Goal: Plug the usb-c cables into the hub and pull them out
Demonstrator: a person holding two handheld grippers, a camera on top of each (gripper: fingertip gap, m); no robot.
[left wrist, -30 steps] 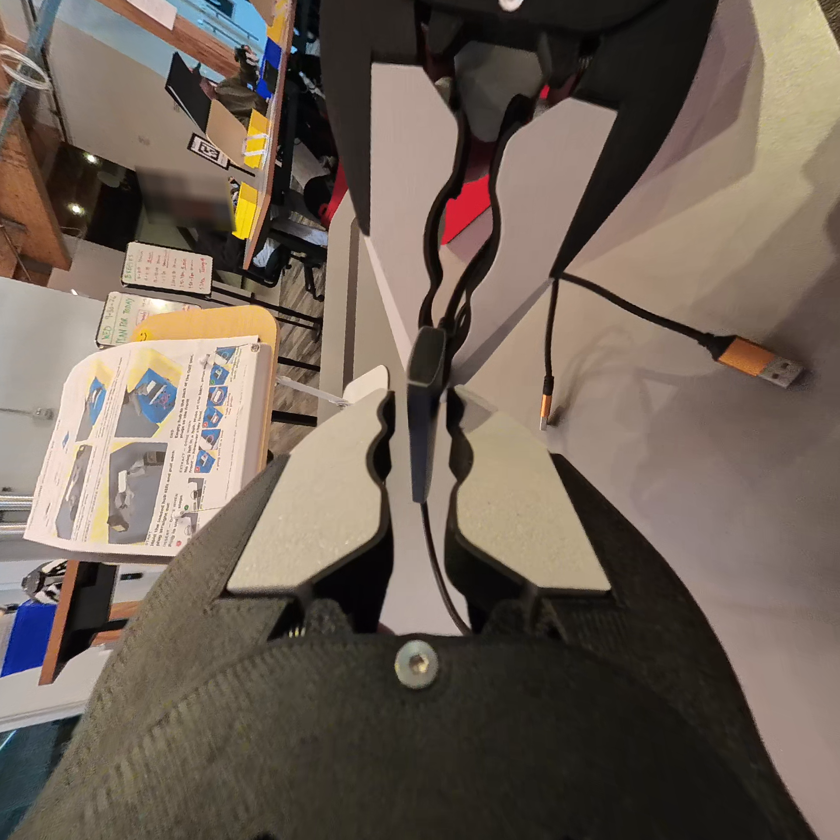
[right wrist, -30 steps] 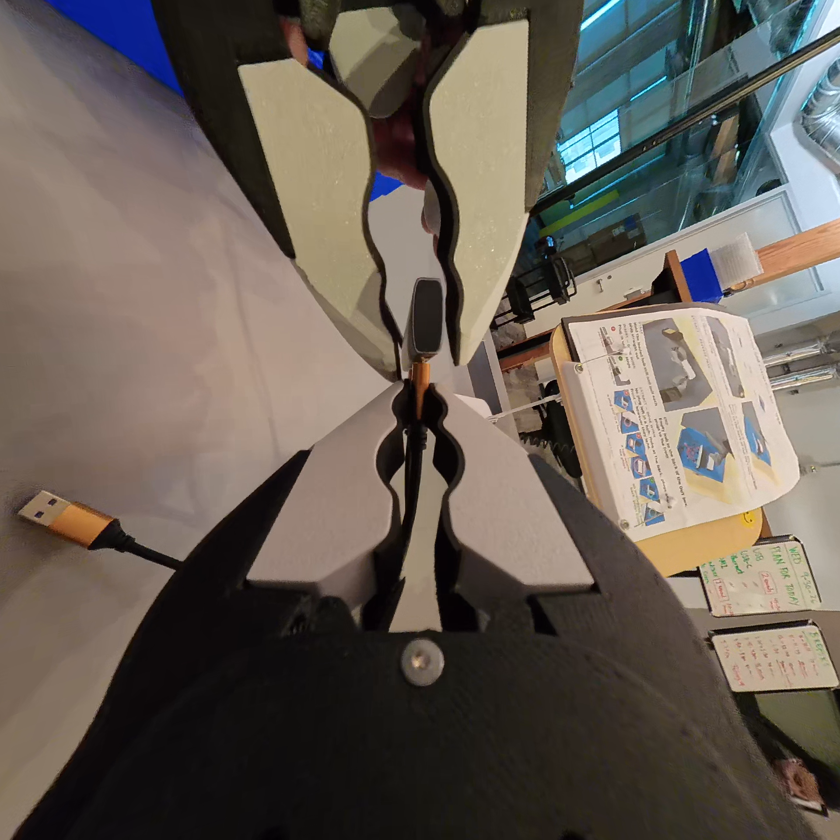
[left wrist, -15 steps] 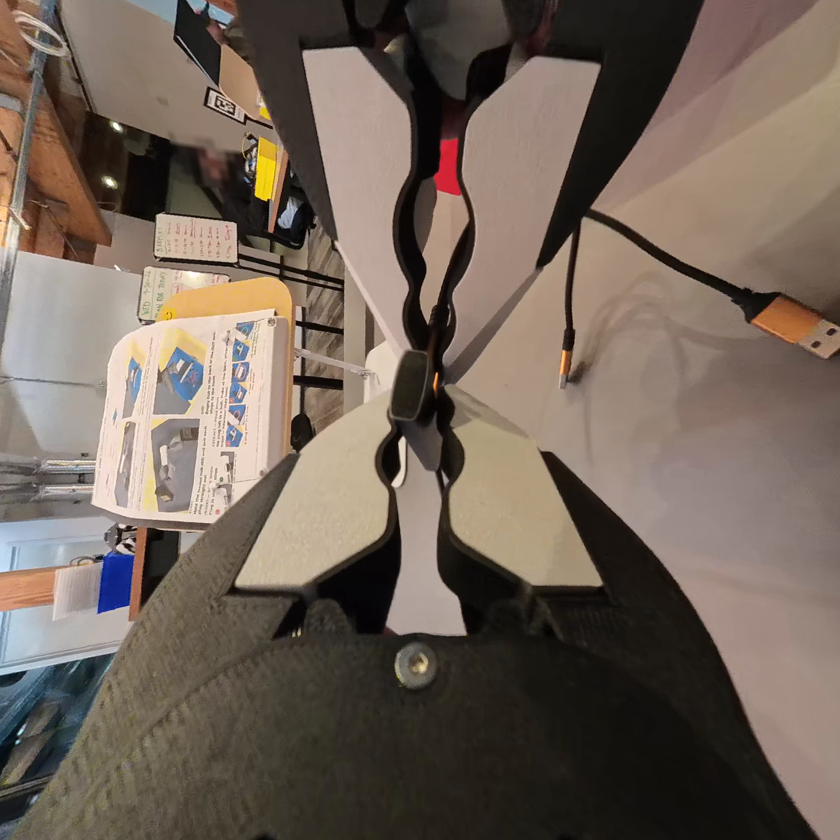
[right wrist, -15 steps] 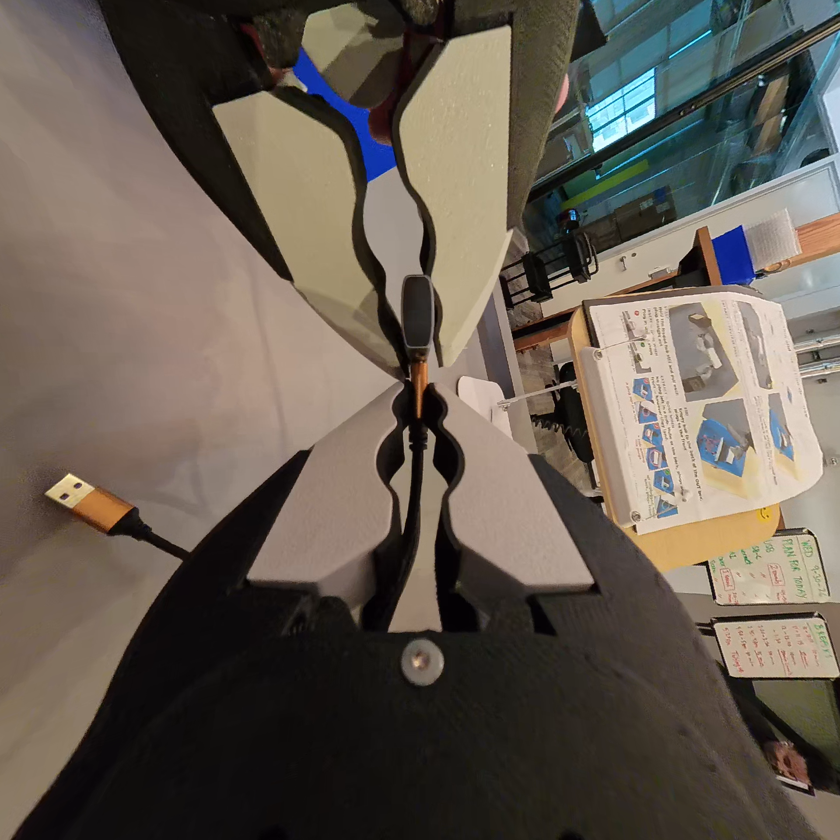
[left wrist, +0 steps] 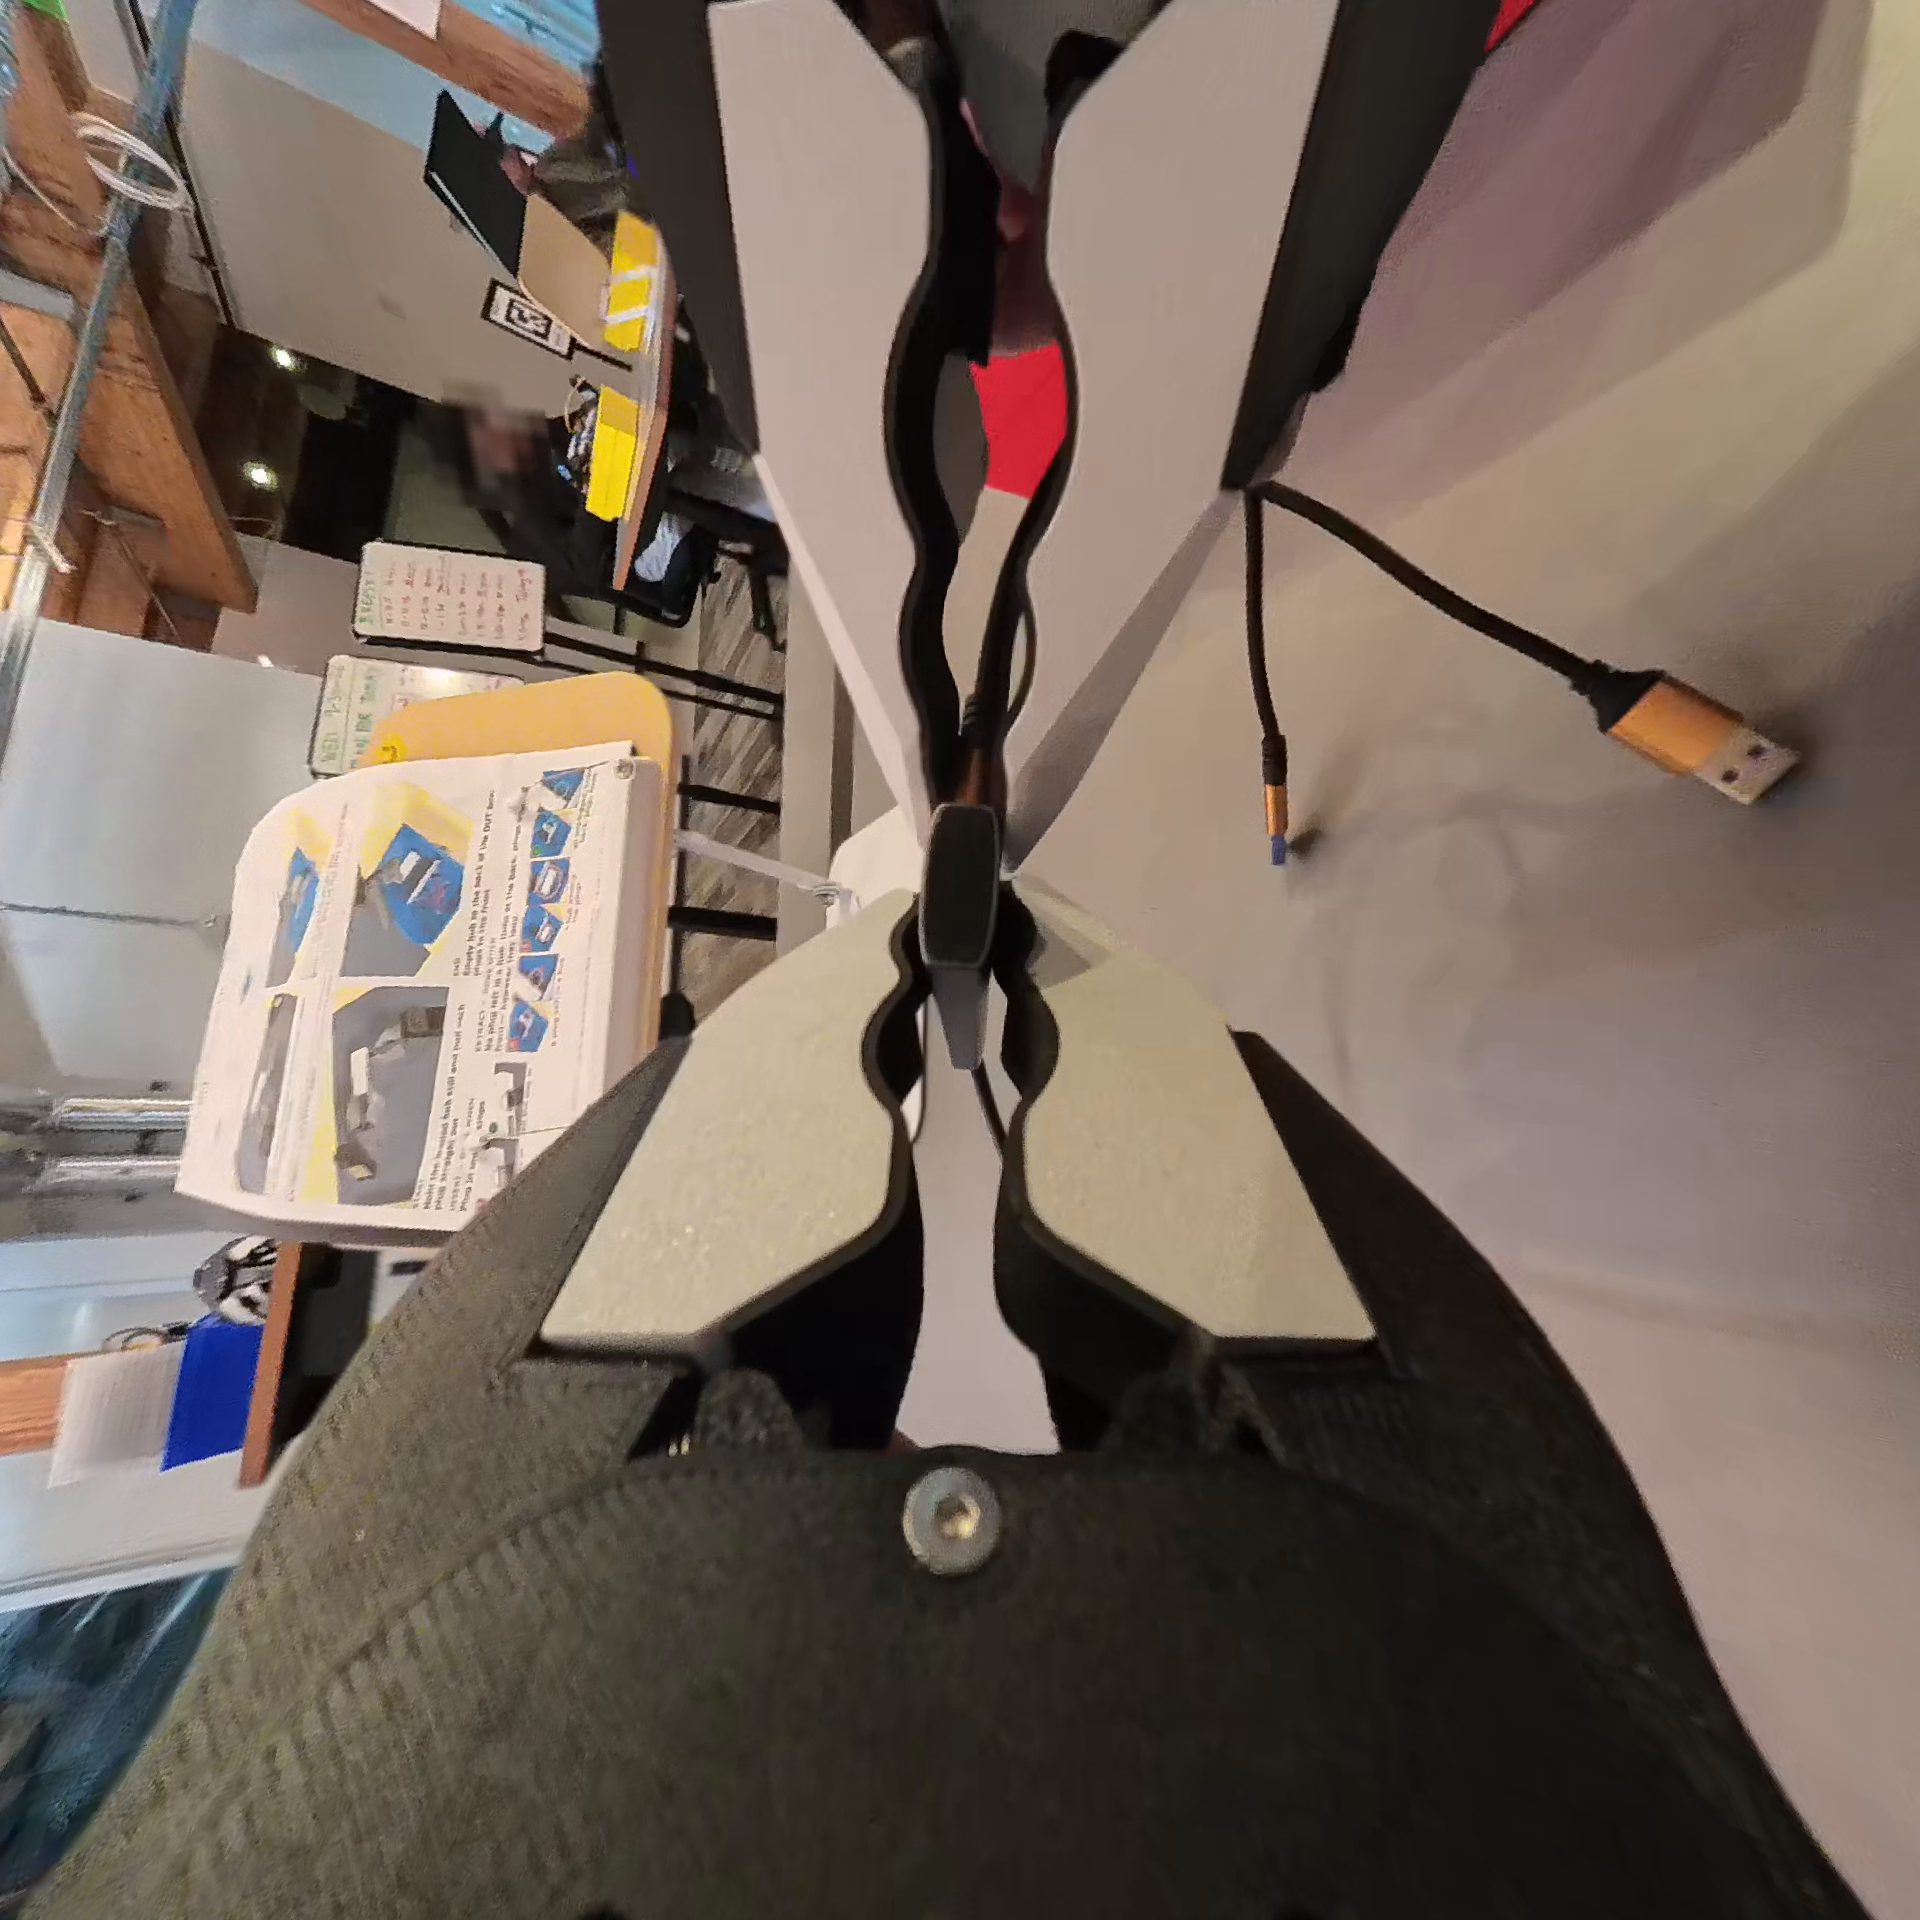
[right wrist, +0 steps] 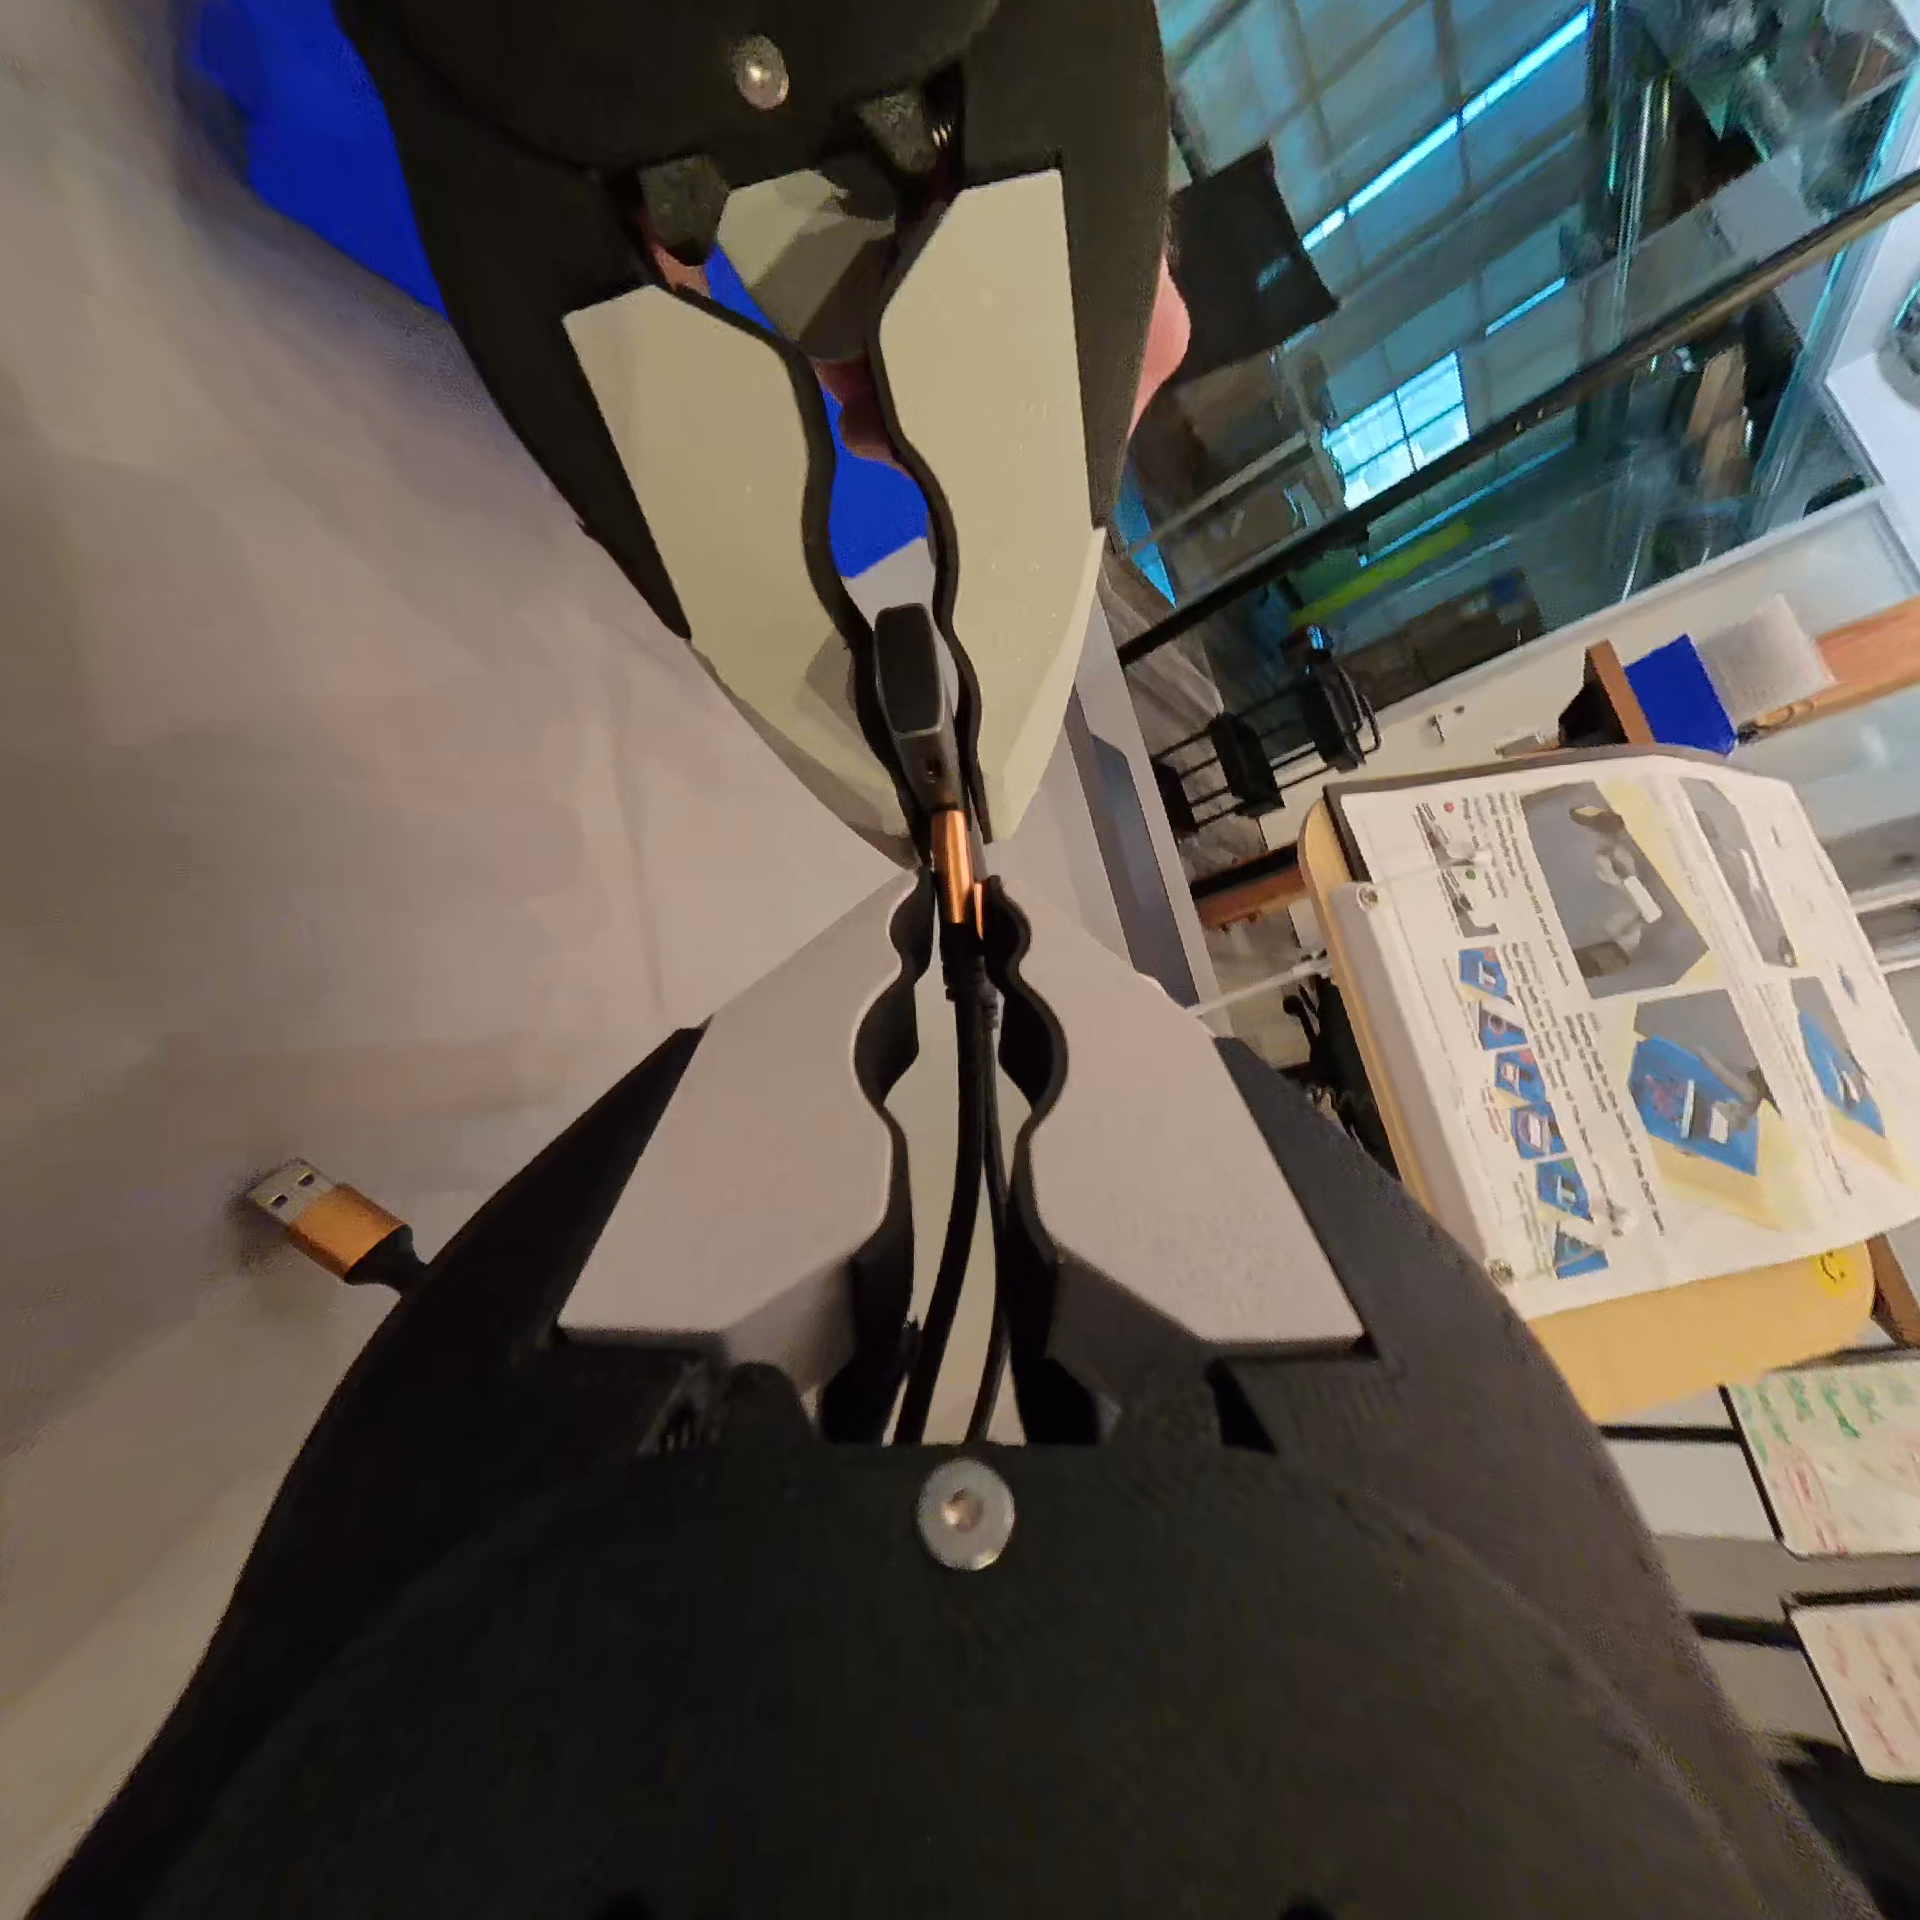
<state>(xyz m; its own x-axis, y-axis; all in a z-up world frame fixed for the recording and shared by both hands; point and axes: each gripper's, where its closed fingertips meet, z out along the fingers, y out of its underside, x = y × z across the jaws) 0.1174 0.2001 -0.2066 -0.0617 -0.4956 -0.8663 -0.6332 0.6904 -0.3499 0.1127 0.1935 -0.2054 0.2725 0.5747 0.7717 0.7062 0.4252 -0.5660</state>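
Note:
In the left wrist view my left gripper is shut on the dark grey hub, held edge-on above the grey table. My right gripper faces it tip to tip. In the right wrist view my right gripper is shut on the orange-shelled usb-c plug of a black cable. The plug's shell butts against the end of the hub, and its metal tip is hidden. The left gripper holds the hub from above.
A loose orange USB-A plug and a small orange plug with a blue tip lie on the table to the right; the USB-A plug also shows in the right wrist view. A clipboard with printed sheets stands beyond the table edge.
Both grippers have stayed shut and tip to tip. The pair has shifted and tilted a little over the table. The plug stays against the hub's end.

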